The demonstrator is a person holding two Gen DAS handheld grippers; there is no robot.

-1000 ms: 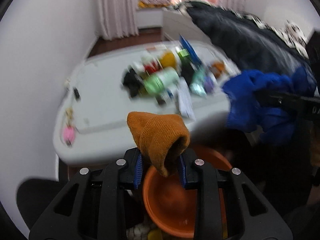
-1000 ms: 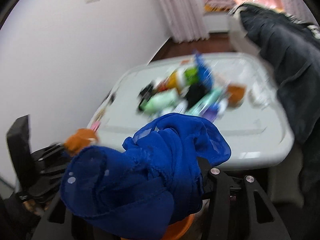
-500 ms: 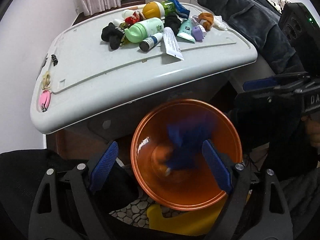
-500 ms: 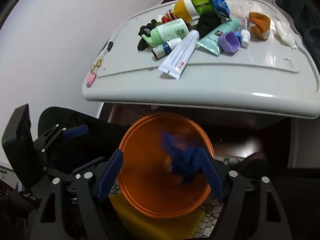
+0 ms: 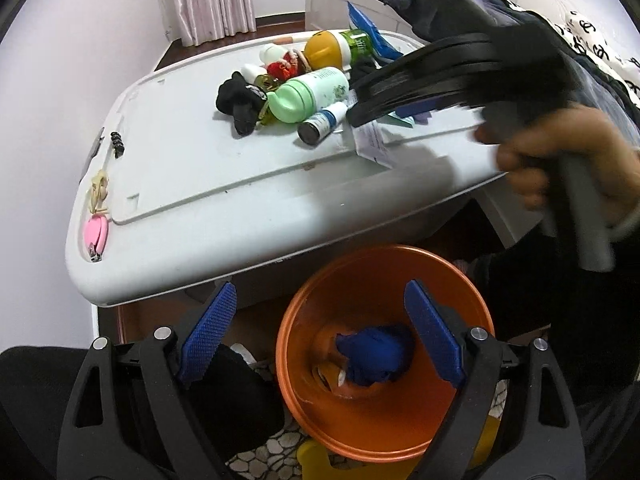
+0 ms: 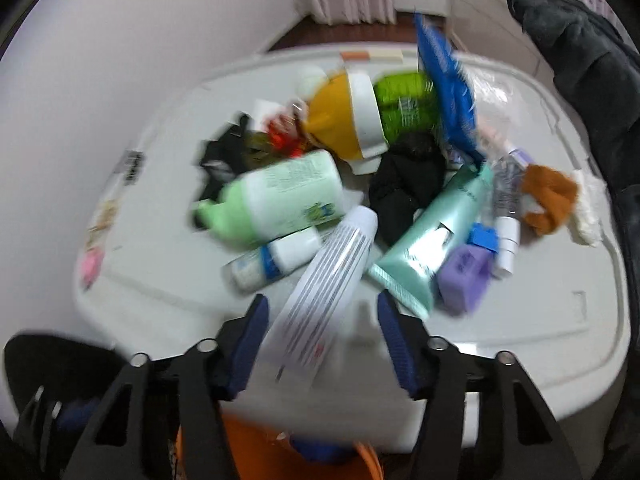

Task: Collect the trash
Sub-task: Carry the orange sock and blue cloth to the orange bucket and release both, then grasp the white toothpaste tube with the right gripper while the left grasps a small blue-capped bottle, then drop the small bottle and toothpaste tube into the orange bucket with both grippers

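Note:
An orange bin [image 5: 384, 432] stands on the floor below the white table [image 5: 208, 184]. A blue cloth [image 5: 374, 358] and an orange cloth lie at its bottom. My left gripper [image 5: 320, 336] is open and empty above the bin. My right gripper [image 6: 322, 340] is open over the table's near edge, its jaws on either side of the flat end of a white tube [image 6: 324, 292]. The right gripper also crosses the left wrist view [image 5: 420, 80] above the pile. On the table lie a pale green bottle [image 6: 280, 200], a teal tube [image 6: 432, 240], black cloths [image 6: 404, 188] and an orange cloth [image 6: 548, 200].
A yellow-capped green bottle [image 6: 360, 116], a blue packet [image 6: 448, 100], a purple cap [image 6: 464, 276] and small bottles sit in the pile. A pink nail clipper [image 5: 95, 236] lies at the table's left edge. Dark clothing [image 6: 580, 60] hangs at the right. A wall stands to the left.
Both grippers opened and dropped the orange and blue cloths into the bin. The right gripper then rose and moved forward over the table to the white tube. The left stays above the bin.

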